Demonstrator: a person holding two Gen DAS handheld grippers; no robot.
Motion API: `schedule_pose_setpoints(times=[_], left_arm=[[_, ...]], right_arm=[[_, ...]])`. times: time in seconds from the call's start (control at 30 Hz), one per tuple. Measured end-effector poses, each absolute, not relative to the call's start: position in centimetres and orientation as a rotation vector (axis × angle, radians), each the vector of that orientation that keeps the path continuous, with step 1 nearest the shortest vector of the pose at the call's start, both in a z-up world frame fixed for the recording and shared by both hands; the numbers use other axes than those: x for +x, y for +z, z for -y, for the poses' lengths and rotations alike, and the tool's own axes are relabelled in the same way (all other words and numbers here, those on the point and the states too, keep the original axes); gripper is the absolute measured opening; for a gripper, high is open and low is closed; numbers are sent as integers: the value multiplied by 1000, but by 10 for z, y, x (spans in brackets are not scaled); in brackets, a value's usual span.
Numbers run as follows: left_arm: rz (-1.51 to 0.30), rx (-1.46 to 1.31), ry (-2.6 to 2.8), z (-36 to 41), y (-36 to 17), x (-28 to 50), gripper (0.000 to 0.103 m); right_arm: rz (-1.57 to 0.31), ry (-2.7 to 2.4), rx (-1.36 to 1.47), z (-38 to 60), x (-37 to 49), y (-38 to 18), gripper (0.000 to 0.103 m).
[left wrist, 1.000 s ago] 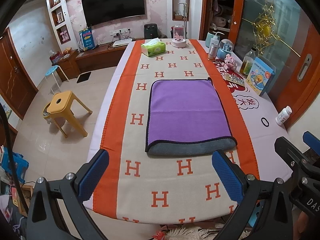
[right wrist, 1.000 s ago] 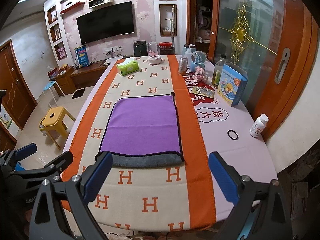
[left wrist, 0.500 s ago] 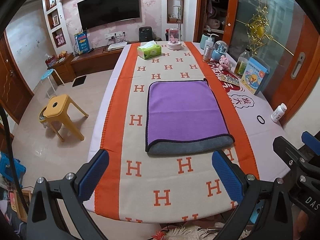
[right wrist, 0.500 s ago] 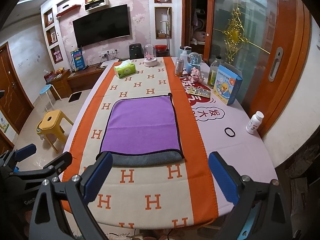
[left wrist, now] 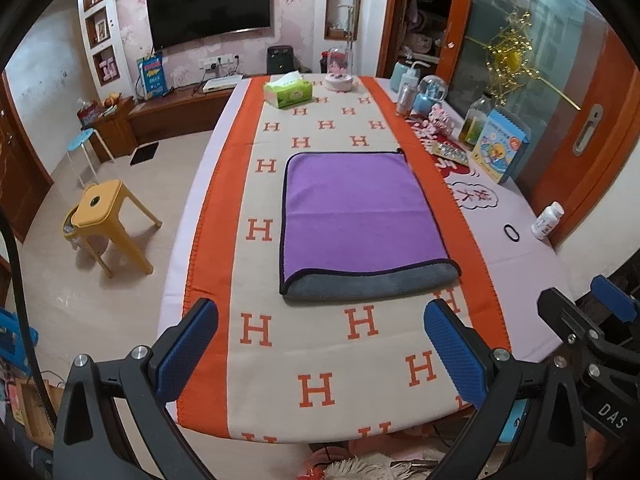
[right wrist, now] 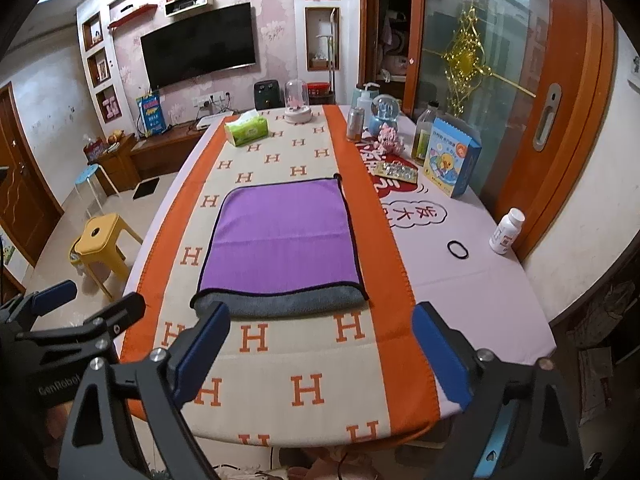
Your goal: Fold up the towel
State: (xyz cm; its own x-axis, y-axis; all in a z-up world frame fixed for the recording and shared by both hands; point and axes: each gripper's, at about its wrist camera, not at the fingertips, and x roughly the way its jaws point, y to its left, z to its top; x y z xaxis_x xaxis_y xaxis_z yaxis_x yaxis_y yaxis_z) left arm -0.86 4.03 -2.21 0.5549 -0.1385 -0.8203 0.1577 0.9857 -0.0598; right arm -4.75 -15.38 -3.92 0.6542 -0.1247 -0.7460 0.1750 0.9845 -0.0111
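Ahead of me the far wall is papered in pale pink, with a dark TV mounted on it and white niche shelves to its left. A low wooden cabinet runs below. The floor is glossy beige tile; on it stand a yellow stool and, farther off, a blue stool. On my left is a brown door. To my right, an orange-framed glass door carries a gold ornament.
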Motion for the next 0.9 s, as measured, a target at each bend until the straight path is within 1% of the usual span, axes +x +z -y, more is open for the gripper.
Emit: schedule_pose_setpoints(times=[0.2,0.37,0.57,0.87,0.9], left_arm=[[-1040,10,-140,-43,-46,14,102],[-1065,35,-93,-41,-66,34,102],[-1086,63,-88,-32,-93,60,102],[-1167,13,-110,-34,-139,97,102],[-1177,6,-111,-36,-144,101,100]], right_arm=[[-890,-144,74,161,-31,-57,92],[-935,-106,72,169,-6,-75,91],[-1006,-69,65,181,27,-100,85],[-1088,2,39,208,69,-144,82],[-1101,8,43,212,73,-150,81]])
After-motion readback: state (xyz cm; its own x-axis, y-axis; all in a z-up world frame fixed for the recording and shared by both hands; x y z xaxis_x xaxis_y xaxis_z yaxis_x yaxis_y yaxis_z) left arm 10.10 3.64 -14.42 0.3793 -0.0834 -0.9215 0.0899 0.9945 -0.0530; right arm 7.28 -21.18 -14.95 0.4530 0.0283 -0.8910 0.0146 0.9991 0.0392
